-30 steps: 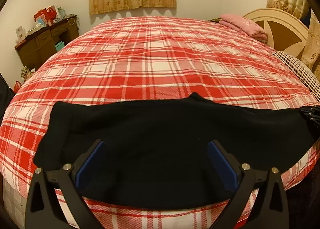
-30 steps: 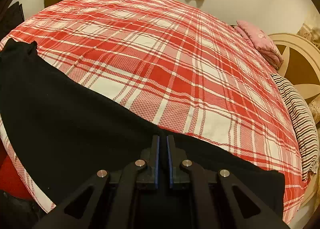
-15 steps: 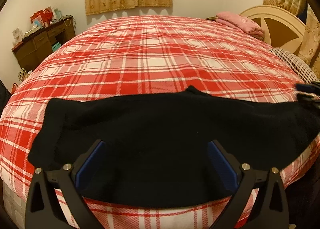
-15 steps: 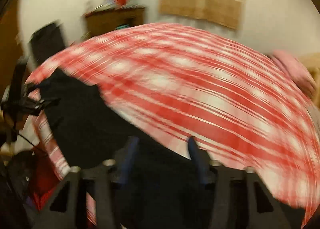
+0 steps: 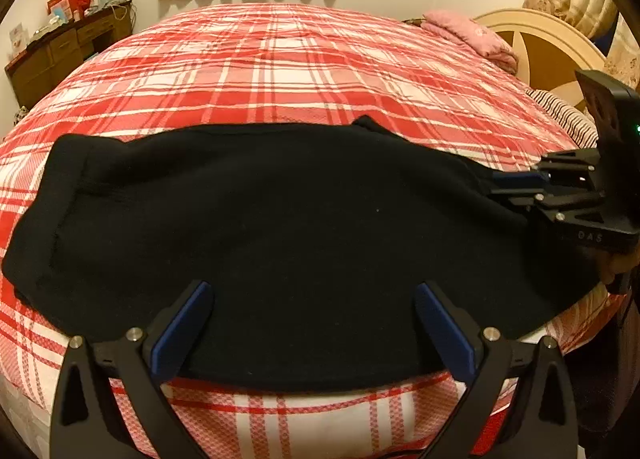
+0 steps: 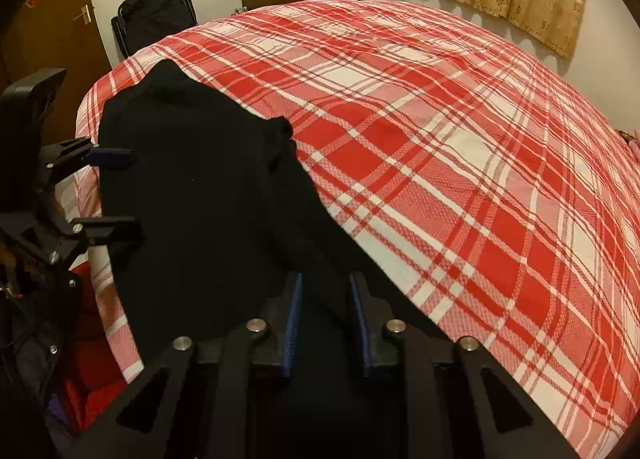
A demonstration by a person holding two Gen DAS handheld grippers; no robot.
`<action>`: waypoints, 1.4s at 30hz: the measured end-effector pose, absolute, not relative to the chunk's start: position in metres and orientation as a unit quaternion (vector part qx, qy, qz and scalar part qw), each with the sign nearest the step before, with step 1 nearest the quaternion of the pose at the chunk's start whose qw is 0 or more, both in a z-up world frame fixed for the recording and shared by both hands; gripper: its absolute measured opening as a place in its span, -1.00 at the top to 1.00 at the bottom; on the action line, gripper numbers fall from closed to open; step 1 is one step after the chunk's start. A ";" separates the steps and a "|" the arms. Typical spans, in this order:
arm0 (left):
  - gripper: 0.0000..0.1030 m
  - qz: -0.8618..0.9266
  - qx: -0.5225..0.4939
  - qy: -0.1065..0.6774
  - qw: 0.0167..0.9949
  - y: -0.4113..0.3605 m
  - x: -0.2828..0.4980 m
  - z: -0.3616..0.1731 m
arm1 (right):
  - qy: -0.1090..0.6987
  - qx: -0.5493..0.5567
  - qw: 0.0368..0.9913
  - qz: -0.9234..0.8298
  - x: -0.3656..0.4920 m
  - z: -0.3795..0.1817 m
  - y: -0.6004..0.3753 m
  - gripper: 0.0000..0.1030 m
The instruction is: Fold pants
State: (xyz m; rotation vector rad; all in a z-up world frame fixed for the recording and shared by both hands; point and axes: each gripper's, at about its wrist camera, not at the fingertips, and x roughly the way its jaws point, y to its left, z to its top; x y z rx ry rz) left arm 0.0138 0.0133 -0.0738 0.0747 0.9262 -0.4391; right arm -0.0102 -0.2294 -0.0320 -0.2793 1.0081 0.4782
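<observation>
Pants: we see black knit pants (image 5: 280,227) lengthwise across red plaid bed (image 5: 304,71) | left gripper (image 5: 308,323) spread, empty | right gripper (image 6: 326,323) parted around pant end, nearer.

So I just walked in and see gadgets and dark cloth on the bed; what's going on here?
A person with a two-finger gripper in each hand is folding black pants spread along the near edge of a bed with a red plaid cover. The left gripper is wide open above the middle of the pants, holding nothing. The right gripper is at one end of the pants, its fingers partly apart with dark fabric between them; whether it grips is unclear. No fold is visibly finished.
</observation>
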 end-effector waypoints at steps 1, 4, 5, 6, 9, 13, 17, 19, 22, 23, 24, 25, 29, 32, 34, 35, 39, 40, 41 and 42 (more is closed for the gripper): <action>-1.00 -0.211 0.039 0.443 0.871 0.012 0.013 -0.074 | 0.479 -0.135 0.837 0.229 -0.012 -0.032 -0.228 0.58; -1.00 -0.213 0.046 0.440 0.871 0.011 0.012 -0.075 | 0.492 -0.126 0.825 0.248 -0.010 -0.031 -0.228 0.58; -1.00 -0.213 0.046 0.440 0.871 0.011 0.011 -0.076 | 0.495 -0.121 0.823 0.251 -0.006 -0.032 -0.228 0.58; -1.00 -0.212 0.046 0.439 0.872 0.011 0.011 -0.075 | 0.497 -0.114 0.822 0.254 -0.002 -0.031 -0.228 0.57; -1.00 -0.212 0.046 0.439 0.872 0.011 0.012 -0.076 | 0.499 -0.110 0.821 0.256 0.008 -0.035 -0.222 0.57; -1.00 -0.210 0.053 0.441 0.871 0.010 0.012 -0.077 | 0.491 -0.131 0.821 0.260 0.014 -0.037 -0.207 0.63; -1.00 -0.208 0.062 0.440 0.872 0.008 0.011 -0.078 | 0.477 -0.190 0.823 0.241 0.002 -0.032 -0.193 0.89; -1.00 -0.206 0.067 0.438 0.872 0.008 0.011 -0.079 | 0.453 -0.206 0.841 0.212 -0.004 -0.024 -0.193 0.94; -1.00 -0.205 0.065 0.438 0.873 0.008 0.011 -0.079 | 0.407 -0.205 0.878 0.146 -0.008 -0.010 -0.205 0.96; -1.00 -0.205 0.065 0.438 0.873 0.008 0.011 -0.079 | 0.400 -0.193 0.886 0.137 -0.008 -0.007 -0.211 0.96; -1.00 -0.205 0.067 0.439 0.872 0.008 0.011 -0.079 | 0.403 -0.179 0.887 0.138 -0.007 -0.008 -0.214 0.96; -1.00 -0.204 0.069 0.439 0.872 0.007 0.011 -0.079 | 0.411 -0.175 0.884 0.136 -0.005 -0.013 -0.214 0.95; -1.00 -0.205 0.072 0.439 0.872 0.007 0.010 -0.079 | 0.429 -0.212 0.869 0.127 -0.004 -0.039 -0.206 0.94; -1.00 -0.208 0.068 0.440 0.871 0.008 0.011 -0.078 | 0.443 -0.204 0.861 0.145 -0.004 -0.030 -0.211 0.92; -1.00 -0.210 0.061 0.442 0.870 0.009 0.012 -0.077 | 0.454 -0.133 0.866 0.163 0.001 -0.015 -0.227 0.91; -1.00 -0.211 0.058 0.443 0.870 0.010 0.012 -0.077 | 0.451 -0.103 0.870 0.170 0.002 -0.010 -0.233 0.91; -1.00 -0.210 0.062 0.440 0.871 0.008 0.012 -0.078 | 0.427 0.002 0.881 0.207 0.014 0.003 -0.233 0.91; -1.00 -0.209 0.069 0.438 0.871 0.007 0.011 -0.079 | 0.426 0.007 0.880 0.210 0.020 0.001 -0.224 0.91; -1.00 -0.209 0.073 0.436 0.872 0.006 0.009 -0.079 | 0.424 -0.001 0.882 0.205 0.026 -0.004 -0.213 0.91; -1.00 -0.208 0.076 0.435 0.873 0.006 0.009 -0.080 | 0.427 -0.009 0.881 0.204 0.033 -0.011 -0.201 0.91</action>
